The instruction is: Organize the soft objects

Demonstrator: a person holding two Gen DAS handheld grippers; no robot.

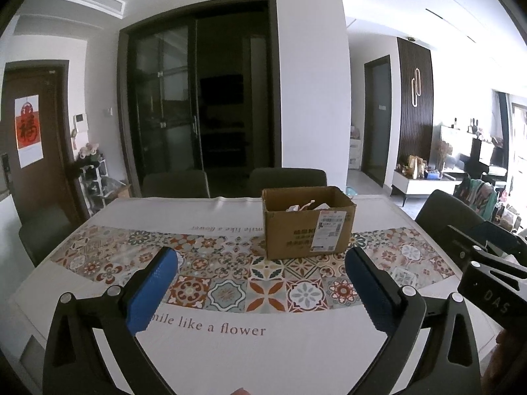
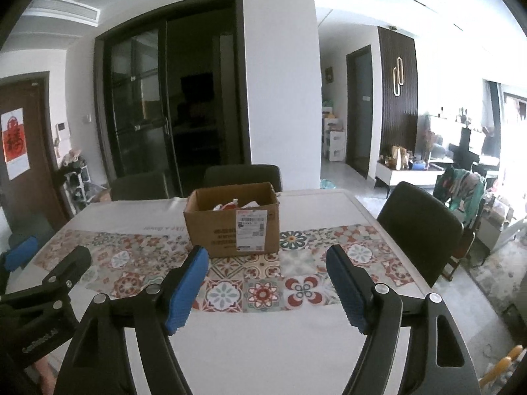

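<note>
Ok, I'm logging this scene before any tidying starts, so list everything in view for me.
cardboard box: one, brown, open-topped, on the patterned band of the table, white label on its front.
soft items: count unclear, pale with a bit of red, inside the box.
tablecloth: one, white with a colourful tile band and lettering, covering the table.
chairs: four visible, dark, around the table.
sliding glass doors: dark-framed, behind the table.
left gripper: black with blue pads, open, above the near table edge.
right gripper: black with blue pads, open, beside it.
</note>
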